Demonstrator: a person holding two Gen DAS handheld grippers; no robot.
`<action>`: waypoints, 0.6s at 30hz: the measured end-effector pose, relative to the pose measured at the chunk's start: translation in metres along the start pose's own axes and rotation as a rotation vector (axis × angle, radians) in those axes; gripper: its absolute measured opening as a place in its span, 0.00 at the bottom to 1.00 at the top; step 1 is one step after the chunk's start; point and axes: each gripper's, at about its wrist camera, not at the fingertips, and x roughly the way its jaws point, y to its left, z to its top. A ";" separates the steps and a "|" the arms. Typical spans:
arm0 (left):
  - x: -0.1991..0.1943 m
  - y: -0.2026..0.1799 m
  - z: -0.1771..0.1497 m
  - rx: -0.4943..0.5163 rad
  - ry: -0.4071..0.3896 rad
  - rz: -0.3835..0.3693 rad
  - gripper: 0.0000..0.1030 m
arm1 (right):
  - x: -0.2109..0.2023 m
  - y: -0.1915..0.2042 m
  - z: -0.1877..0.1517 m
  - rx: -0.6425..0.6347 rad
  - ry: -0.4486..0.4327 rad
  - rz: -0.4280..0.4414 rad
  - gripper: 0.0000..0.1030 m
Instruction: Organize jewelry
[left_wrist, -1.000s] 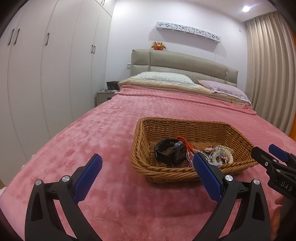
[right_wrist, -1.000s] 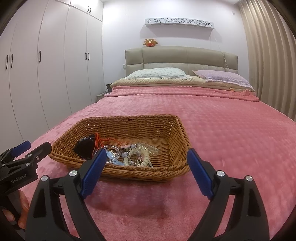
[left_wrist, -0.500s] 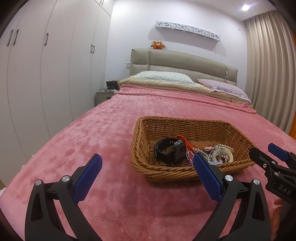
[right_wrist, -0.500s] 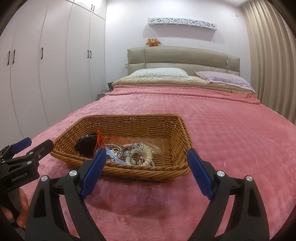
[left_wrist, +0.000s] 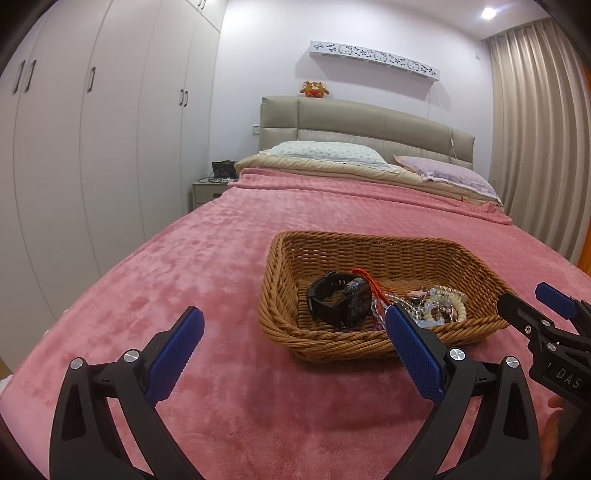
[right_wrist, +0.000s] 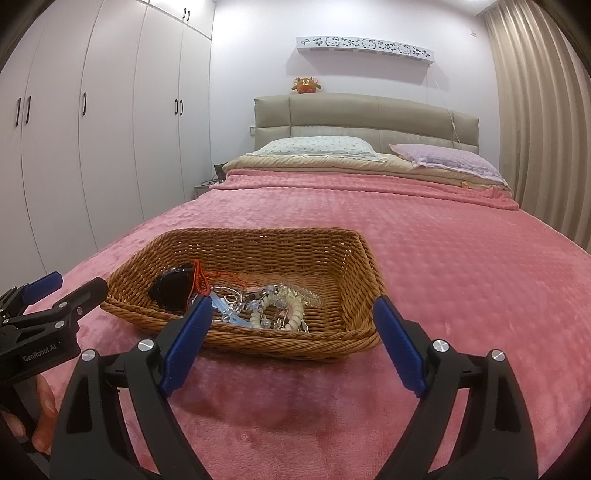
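A rectangular brown wicker basket (left_wrist: 373, 334) is sitting on the pink plush blanket (left_wrist: 207, 266), gathering a black wristwatch (left_wrist: 338, 302), red cord (right_wrist: 199, 278) and pale beaded bracelets (right_wrist: 286, 310) into one heap. The left gripper (left_wrist: 291, 354) and right gripper (right_wrist: 291, 338) are both hovering spread wide and empty, short of its near rim. That is fitting either jewelry just collected or jewelry waiting to be sorted out.

A tan-brown woven wicker basket (left_wrist: 291, 321) sits on a plush pink dimple-textured blanket (right_wrist: 461, 266), holding a black wristwatch (left_wrist: 338, 304), an orange-red braided cord (right_wrist: 199, 277) and cream-white and clear beaded bracelets (right_wrist: 288, 306). Royal-blue textured pads (left_wrist: 175, 354) line the black frames of both grippers. Behind, a beige padded headboard (right_wrist: 365, 114) backs a white floral-print pillow (right_wrist: 317, 146) and a lilac checked pillow (right_wrist: 450, 162).
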 end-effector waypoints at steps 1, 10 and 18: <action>0.000 -0.001 0.000 0.000 -0.001 0.000 0.93 | 0.000 0.000 0.000 0.000 0.000 0.001 0.82; 0.002 0.000 0.000 0.003 0.003 -0.002 0.93 | 0.000 0.000 0.000 0.000 0.000 -0.001 0.84; 0.003 0.000 0.000 0.004 0.005 -0.003 0.93 | 0.000 0.001 0.000 -0.006 -0.002 -0.002 0.85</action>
